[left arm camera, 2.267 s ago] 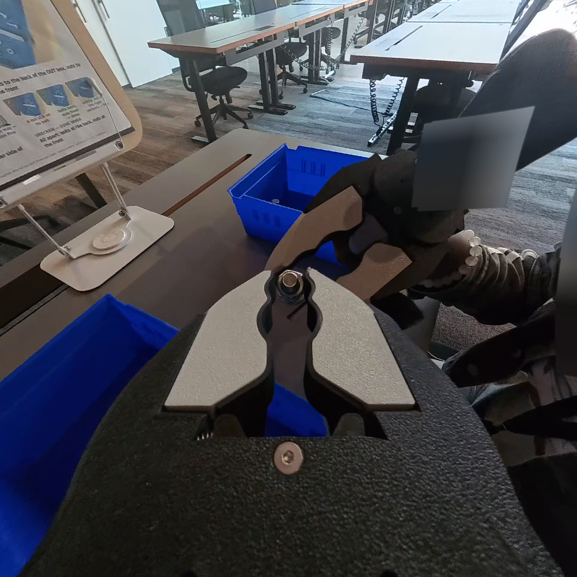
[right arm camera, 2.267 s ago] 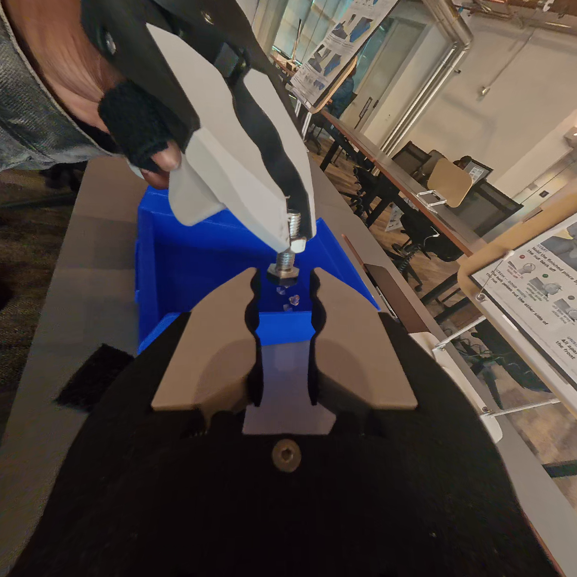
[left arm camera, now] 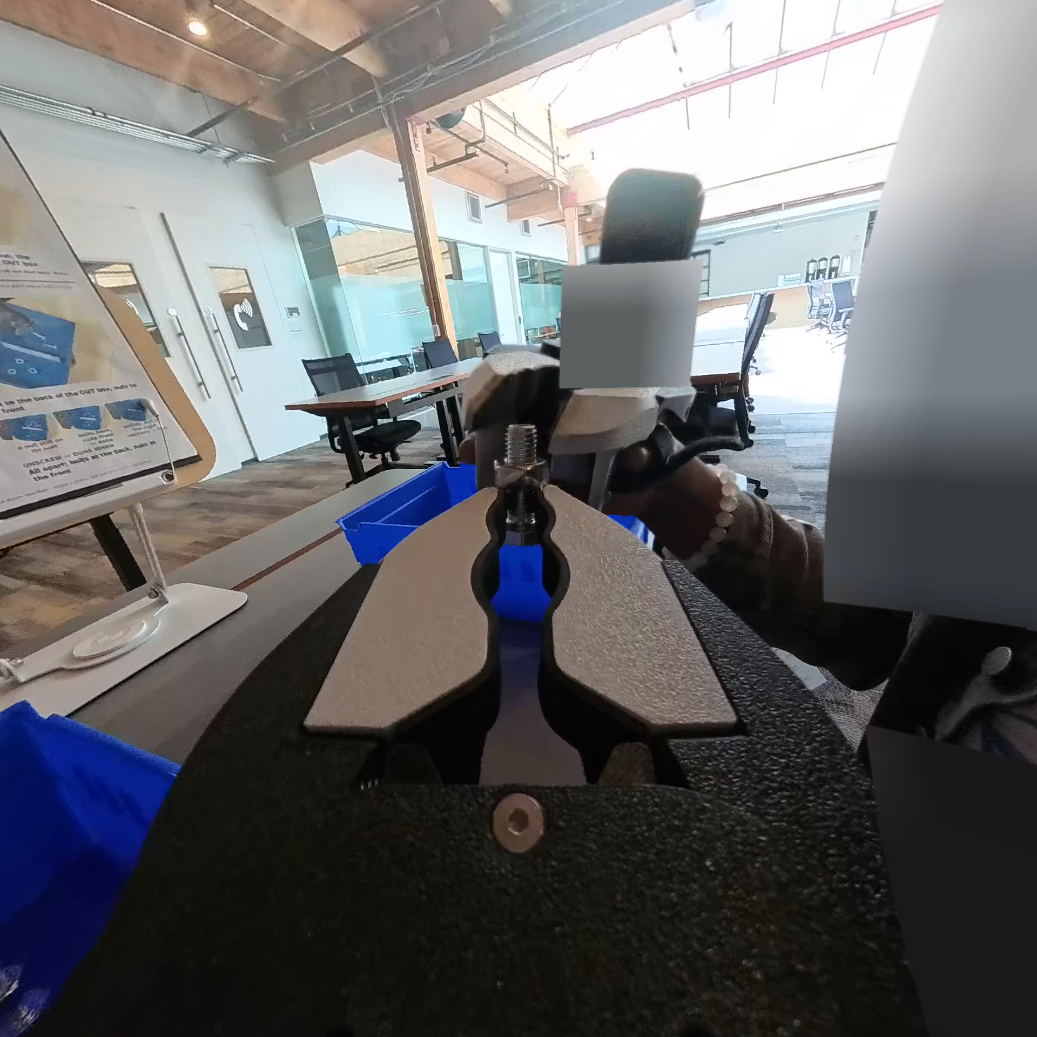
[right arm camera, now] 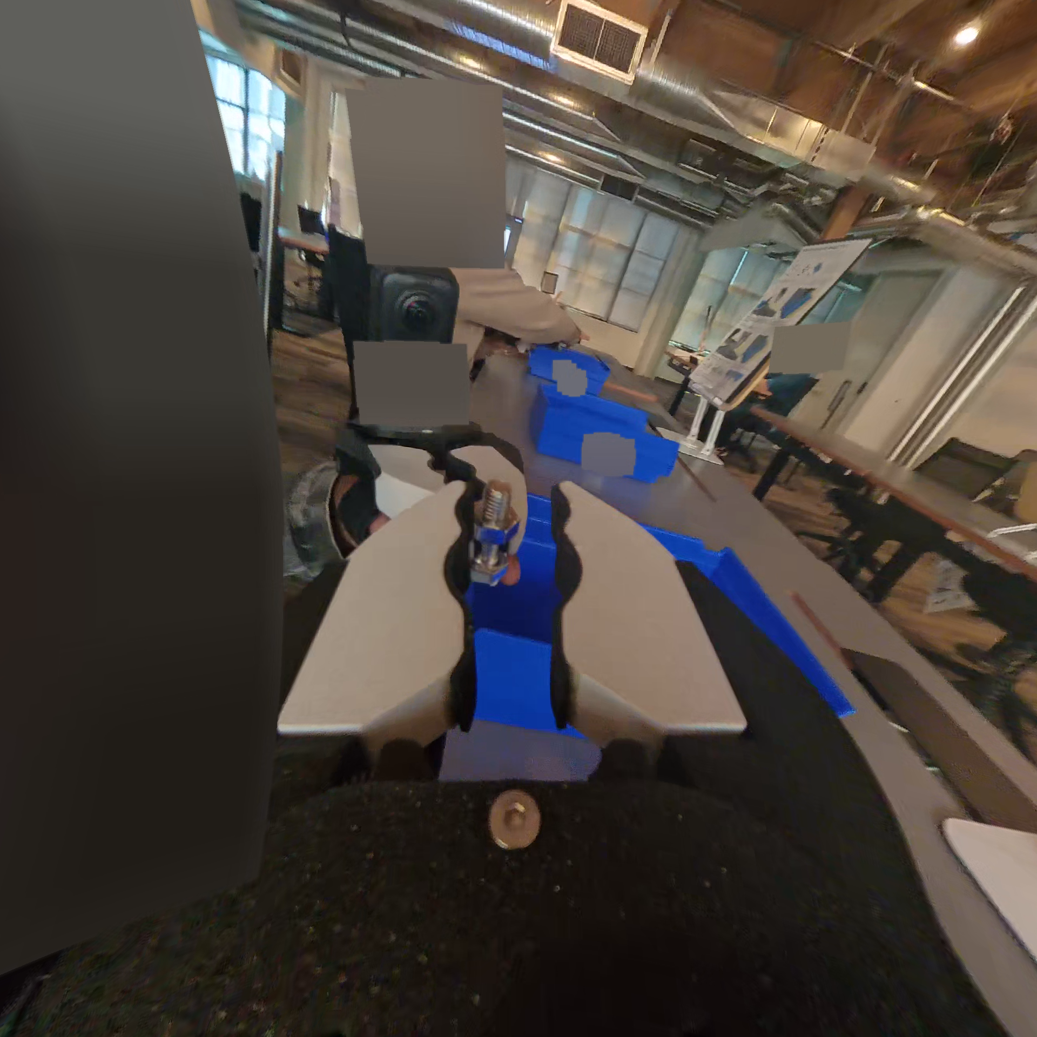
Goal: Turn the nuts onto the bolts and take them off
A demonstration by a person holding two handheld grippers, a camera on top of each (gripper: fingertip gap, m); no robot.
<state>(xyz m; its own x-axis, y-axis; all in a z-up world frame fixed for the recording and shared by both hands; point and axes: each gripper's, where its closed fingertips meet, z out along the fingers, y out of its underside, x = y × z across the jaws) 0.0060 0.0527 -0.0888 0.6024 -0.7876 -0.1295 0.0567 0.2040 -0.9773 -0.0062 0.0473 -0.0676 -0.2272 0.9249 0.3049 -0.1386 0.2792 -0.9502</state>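
Between the tips of the left gripper (left arm camera: 519,508), a bolt (left arm camera: 521,449) stands upright with its threaded end up, its lower shank and head clamped by the jaws. A nut (left arm camera: 520,470) sits part-way down the thread, just above the fingertips; holding the bolt low leaves the nut free to be turned. The right gripper (right arm camera: 508,499) faces it with jaws apart, one finger (right arm camera: 393,595) just beside the nut and the other clear of it, so nothing is gripped on that side. The spread probably suits closing on the nut's flats for the next turn; whether the nut is going on or coming off cannot be told. Both tools are held above a blue bin (left arm camera: 404,519) on the dark worktop (left arm camera: 269,578), apparently so that a dropped part falls inside. A second blue bin (left arm camera: 67,842) lies at the near left, and an instruction sheet on a stand (left arm camera: 90,426) is propped to the left.
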